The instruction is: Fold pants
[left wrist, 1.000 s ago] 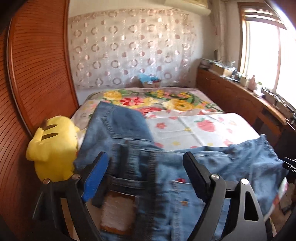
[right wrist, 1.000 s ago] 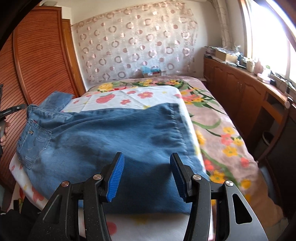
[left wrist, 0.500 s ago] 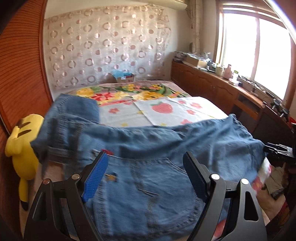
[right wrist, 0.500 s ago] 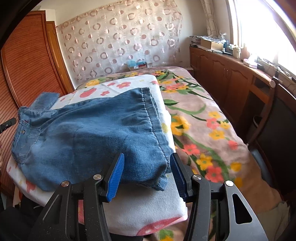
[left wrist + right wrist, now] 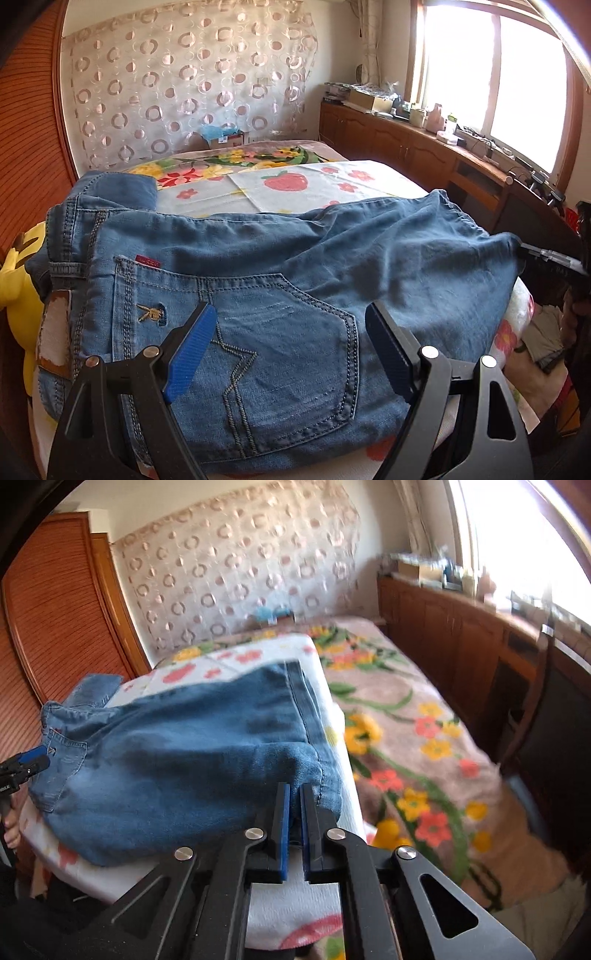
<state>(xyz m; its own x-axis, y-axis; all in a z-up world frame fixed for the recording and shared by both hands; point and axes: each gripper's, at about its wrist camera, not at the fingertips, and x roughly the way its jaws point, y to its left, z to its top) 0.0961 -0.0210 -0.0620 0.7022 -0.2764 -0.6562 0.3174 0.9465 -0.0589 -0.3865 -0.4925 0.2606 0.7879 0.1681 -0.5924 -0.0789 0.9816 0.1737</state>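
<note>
Blue jeans (image 5: 332, 258) lie spread across the bed, waistband to the left and leg ends to the right. My left gripper (image 5: 291, 332) hovers open just above the stitched back pocket (image 5: 295, 354), with nothing between its pads. In the right wrist view, my right gripper (image 5: 293, 801) is shut on the near corner of the jeans' (image 5: 184, 746) leg end, which is bunched up at the pads. The right gripper's tip (image 5: 546, 254) also shows at the denim's far right edge. The left gripper (image 5: 26, 760) peeks in by the waistband.
A white flower-print cloth (image 5: 295, 184) lies under the jeans on a floral blanket (image 5: 406, 709). A yellow plush toy (image 5: 18, 295) sits by the wooden wardrobe (image 5: 55, 609) on the left. Low wooden cabinets (image 5: 424, 147) run under the window. A small box (image 5: 225, 138) stands at the bed's far end.
The right gripper's jaws have shut on the corner of the leg end, which has bunched up. The left gripper has moved right along the jeans, from the waistband to over the back pocket.
</note>
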